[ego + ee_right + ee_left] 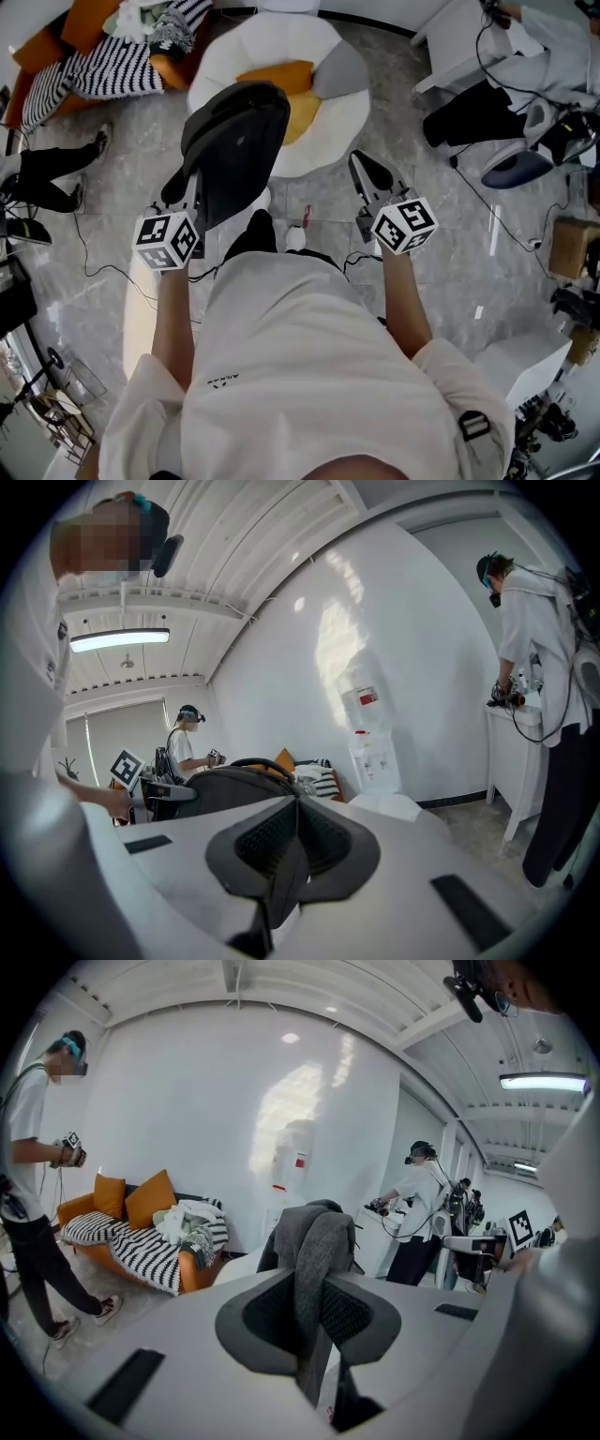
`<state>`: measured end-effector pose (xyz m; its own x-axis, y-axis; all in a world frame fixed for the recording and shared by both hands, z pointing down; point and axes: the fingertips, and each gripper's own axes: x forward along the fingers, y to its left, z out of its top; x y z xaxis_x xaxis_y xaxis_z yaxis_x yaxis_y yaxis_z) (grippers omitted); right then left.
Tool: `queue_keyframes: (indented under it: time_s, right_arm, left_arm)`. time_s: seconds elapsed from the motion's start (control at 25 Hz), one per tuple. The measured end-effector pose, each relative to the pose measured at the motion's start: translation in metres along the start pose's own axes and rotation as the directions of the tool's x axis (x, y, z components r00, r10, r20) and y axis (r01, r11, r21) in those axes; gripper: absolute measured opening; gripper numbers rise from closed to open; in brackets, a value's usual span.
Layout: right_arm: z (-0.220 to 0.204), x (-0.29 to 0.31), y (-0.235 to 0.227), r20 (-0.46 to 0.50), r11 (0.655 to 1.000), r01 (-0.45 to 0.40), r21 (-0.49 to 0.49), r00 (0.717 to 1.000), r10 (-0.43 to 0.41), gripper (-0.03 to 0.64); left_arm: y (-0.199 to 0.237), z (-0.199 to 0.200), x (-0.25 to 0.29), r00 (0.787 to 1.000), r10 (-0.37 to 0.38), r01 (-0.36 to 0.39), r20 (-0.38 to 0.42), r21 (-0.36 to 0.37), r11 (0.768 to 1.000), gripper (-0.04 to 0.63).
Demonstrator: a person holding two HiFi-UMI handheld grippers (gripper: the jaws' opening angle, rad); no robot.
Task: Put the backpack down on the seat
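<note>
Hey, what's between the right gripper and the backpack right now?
In the head view, only the front rim of the white seat shows between the right gripper and the backpack; nothing else.

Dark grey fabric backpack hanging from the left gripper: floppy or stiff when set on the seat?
Probably soft: its grey fabric strap folds limply between the jaws of the left gripper. The dark grey fabric backpack shows a rounded shape while hanging, so it may slump, not collapse, on the round white seat. Likely swings if moved fast.

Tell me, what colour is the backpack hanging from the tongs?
The backpack is dark grey, nearly black. The head view shows it best.
</note>
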<state>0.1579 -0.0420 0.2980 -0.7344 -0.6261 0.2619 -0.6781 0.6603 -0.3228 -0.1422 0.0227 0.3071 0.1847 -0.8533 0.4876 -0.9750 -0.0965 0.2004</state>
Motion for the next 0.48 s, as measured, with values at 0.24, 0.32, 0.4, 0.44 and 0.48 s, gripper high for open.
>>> queue_keyframes:
  time_s: [0.24, 0.32, 0.4, 0.44, 0.48]
  right_arm:
    - [0.009, 0.032, -0.006, -0.008, 0.999, 0.033, -0.003, 0.999, -0.033, 0.025]
    - [0.013, 0.042, -0.007, -0.009, 0.999, 0.047, -0.011, 0.999, -0.047, 0.025]
    - [0.019, 0.052, -0.010, -0.009, 0.998, 0.061, -0.012, 0.998, -0.061, 0.025]
    - [0.021, 0.058, -0.011, -0.010, 0.998, 0.068, -0.011, 0.998, -0.068, 0.025]
    - [0.023, 0.063, -0.012, -0.012, 0.997, 0.075, -0.010, 0.997, -0.075, 0.025]
  left_arm:
    - [0.021, 0.017, 0.033, 0.999, -0.039, 0.039, -0.014, 0.000, 0.999, 0.061]
    - [0.027, 0.022, 0.045, 0.998, -0.060, 0.060, -0.018, 0.001, 0.998, 0.061]
    - [0.031, 0.028, 0.060, 0.996, -0.082, 0.083, -0.024, 0.005, 0.997, 0.061]
    - [0.033, 0.031, 0.067, 0.995, -0.094, 0.094, -0.027, 0.007, 0.996, 0.061]
    - [0.035, 0.034, 0.074, 0.994, -0.105, 0.106, -0.031, 0.009, 0.994, 0.061]
